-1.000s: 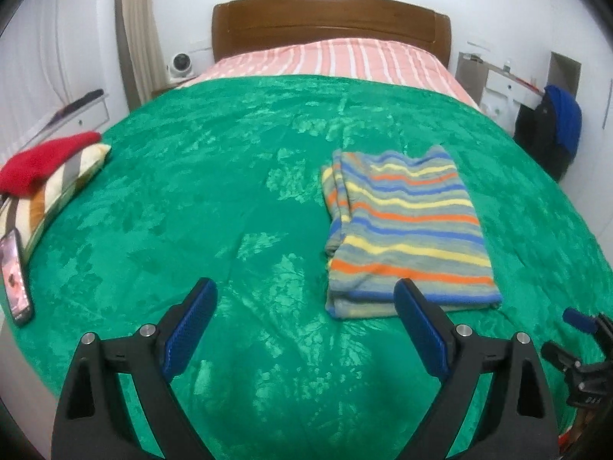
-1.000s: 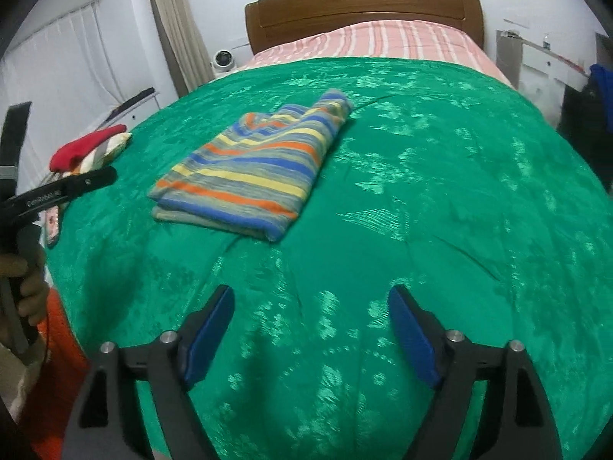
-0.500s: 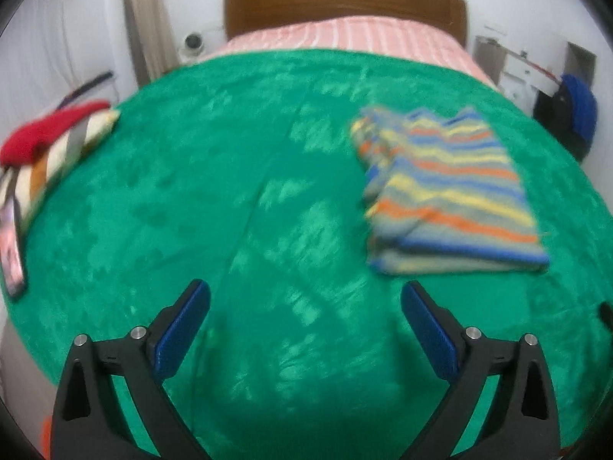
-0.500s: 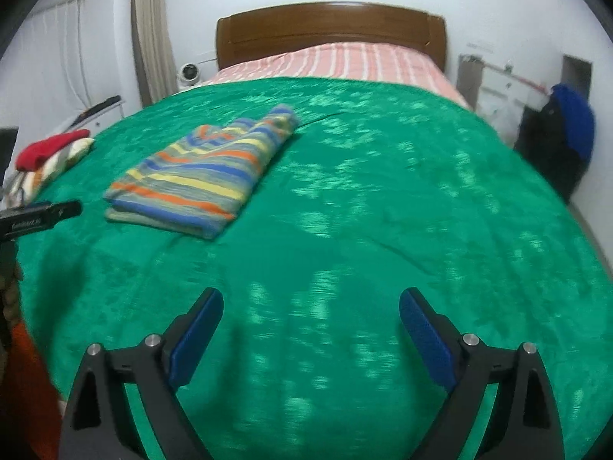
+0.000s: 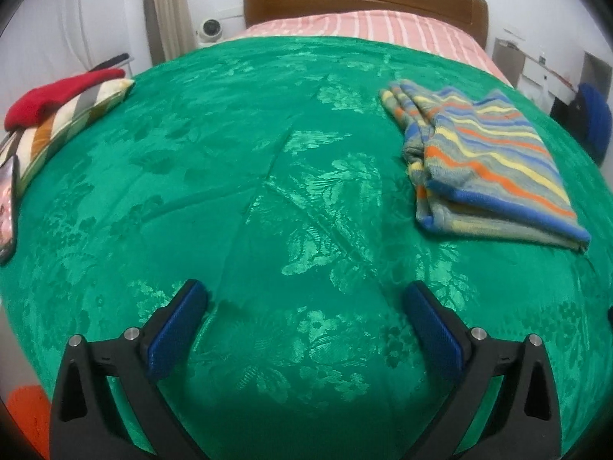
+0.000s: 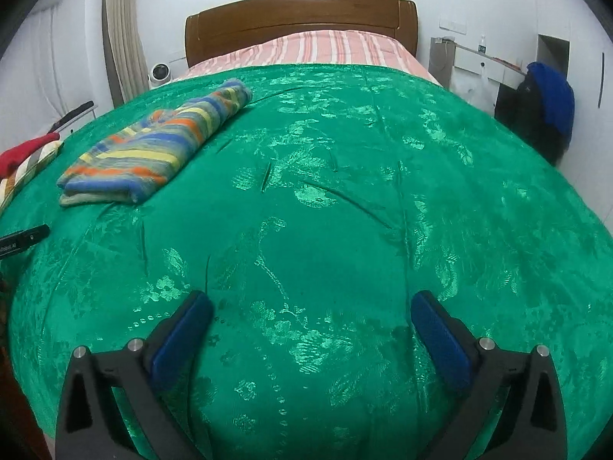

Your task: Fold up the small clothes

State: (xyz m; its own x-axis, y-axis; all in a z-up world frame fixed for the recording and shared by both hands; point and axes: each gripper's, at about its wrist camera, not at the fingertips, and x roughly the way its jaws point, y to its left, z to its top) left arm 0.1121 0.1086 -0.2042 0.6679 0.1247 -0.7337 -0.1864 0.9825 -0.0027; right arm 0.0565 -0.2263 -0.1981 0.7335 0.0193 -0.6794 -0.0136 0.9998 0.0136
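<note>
A folded striped garment (image 5: pixel 486 157) in blue, orange, yellow and grey lies on the green bedspread (image 5: pixel 237 191), to the right in the left wrist view. In the right wrist view it (image 6: pixel 161 145) lies at the far left of the bedspread (image 6: pixel 345 211). My left gripper (image 5: pixel 302 306) is open and empty, low over the front of the bed, well left of the garment. My right gripper (image 6: pixel 310 310) is open and empty over the bed's front, well right of the garment.
A red cloth (image 5: pixel 57 94) lies on a striped pillow (image 5: pixel 65 130) at the left edge, with a phone (image 5: pixel 7 207) beside it. A wooden headboard (image 5: pixel 364 0) and pink striped sheet (image 5: pixel 364 28) are at the back. A dark blue-topped bundle (image 6: pixel 544 115) stands right of the bed.
Both grippers have swung away from the garment: it has slid rightward in the left wrist view and leftward and farther off in the right wrist view. Both stayed open.
</note>
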